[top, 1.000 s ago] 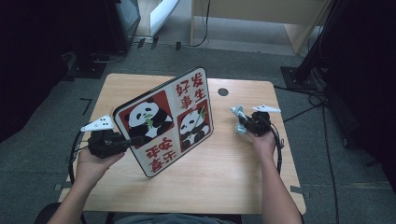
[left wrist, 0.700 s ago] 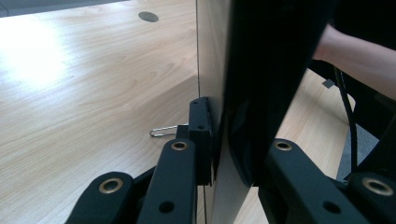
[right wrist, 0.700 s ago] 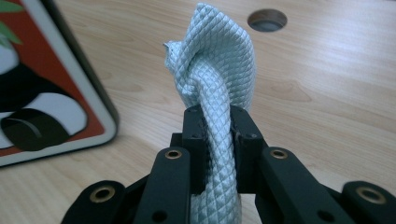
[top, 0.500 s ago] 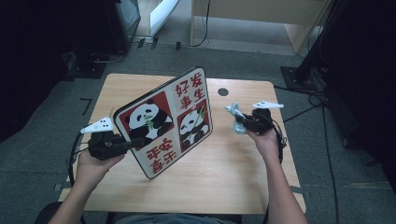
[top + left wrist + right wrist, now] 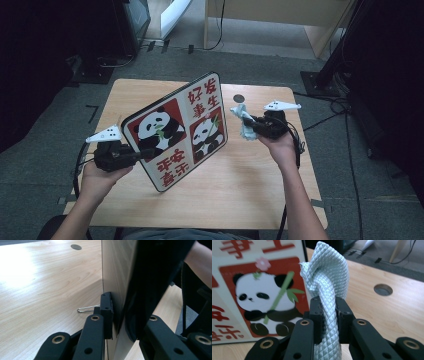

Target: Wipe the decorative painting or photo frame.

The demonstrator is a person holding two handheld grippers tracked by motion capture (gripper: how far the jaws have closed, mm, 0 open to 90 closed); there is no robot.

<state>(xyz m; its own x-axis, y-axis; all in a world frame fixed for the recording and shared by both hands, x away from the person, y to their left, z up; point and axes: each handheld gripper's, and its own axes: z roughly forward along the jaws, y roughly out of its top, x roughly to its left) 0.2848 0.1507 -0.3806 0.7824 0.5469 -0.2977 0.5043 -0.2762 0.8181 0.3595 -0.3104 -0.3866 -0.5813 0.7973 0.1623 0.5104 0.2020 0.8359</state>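
One wire clip [image 5: 88, 308] behind board [image 5: 117, 277], left gripper view.

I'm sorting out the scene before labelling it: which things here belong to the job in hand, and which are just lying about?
In the job:
- panda board, tilted on edge, clamped by the left claw
- pale cloth, pinched in the right claw

Lying about:
- metal clip on the table
- round hole in the tabletop

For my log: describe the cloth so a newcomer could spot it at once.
On the wooden table, look right of the tilted panda board. The right gripper is shut on a pale, quilted cloth, bunched up, the one soft thing there.
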